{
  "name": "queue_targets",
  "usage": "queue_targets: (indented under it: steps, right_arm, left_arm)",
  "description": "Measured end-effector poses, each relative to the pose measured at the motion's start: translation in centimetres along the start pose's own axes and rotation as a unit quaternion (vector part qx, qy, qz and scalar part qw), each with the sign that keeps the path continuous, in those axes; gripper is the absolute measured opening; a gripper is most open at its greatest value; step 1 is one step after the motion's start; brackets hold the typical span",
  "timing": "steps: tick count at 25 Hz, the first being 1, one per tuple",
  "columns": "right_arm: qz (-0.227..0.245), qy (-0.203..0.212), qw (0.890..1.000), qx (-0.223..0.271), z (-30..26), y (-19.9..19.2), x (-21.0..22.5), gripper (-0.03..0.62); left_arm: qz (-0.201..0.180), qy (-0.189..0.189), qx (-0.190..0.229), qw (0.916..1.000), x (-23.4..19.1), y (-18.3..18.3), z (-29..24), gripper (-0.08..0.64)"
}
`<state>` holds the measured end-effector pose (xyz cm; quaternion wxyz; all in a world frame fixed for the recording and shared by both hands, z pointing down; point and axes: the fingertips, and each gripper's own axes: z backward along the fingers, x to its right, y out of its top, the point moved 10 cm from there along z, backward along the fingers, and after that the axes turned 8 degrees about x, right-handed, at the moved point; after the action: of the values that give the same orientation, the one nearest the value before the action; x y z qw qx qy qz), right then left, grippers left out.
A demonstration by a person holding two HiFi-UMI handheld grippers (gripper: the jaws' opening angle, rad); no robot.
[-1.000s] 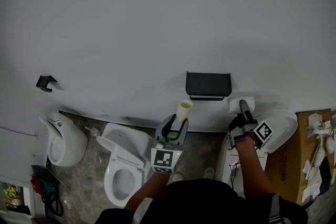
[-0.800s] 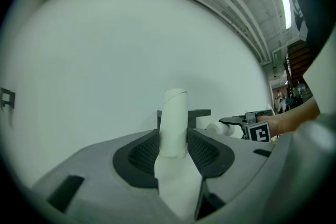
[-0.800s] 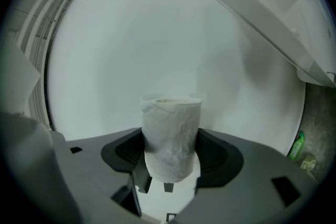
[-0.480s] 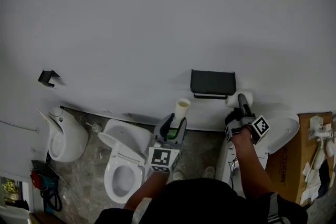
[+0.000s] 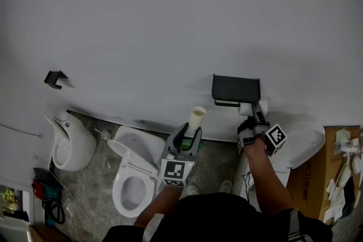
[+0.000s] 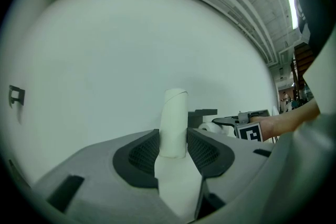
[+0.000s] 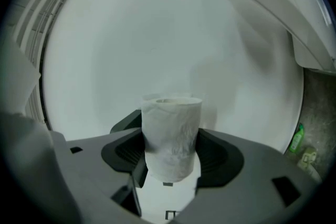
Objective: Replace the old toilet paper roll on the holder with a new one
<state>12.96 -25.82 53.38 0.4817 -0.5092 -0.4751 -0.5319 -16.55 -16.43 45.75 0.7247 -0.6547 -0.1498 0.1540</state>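
White roll (image 7: 170, 136); cream tube (image 6: 174, 123); black holder (image 5: 236, 89); mottled grey floor (image 5: 218, 162).

Grey left tool (image 5: 191, 134) and right tool (image 5: 253, 111), black mesh pads (image 6: 140, 157), 2 black-and-white marker cubes (image 5: 174, 172), dark top (image 5: 221, 218)

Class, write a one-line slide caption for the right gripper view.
Right gripper clamped on a soft white toilet paper roll, facing a plain white wall.

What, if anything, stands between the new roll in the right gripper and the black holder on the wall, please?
Nothing visible does. The new roll, clamped in the right gripper, sits just below the black holder at its right end. The old cardboard tube is off to the left, in the left gripper.
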Motion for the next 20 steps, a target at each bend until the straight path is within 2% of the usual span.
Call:
queue_targets:
  steps: [10,20]
  right_arm:
    - [-0.014,0.001,1.0,-0.02,-1.4,-5.5,-0.6,0.291]
    - [-0.005,-0.002,1.0,-0.028,-1.6,-7.5,0.0,0.291]
  left_arm:
    - [0.0,0.013,0.001,0.9999,-1.7,0.0,1.1,0.161]
    - [-0.008,0.03,-0.005,0.9995,-2.7,0.0,2.7,0.161]
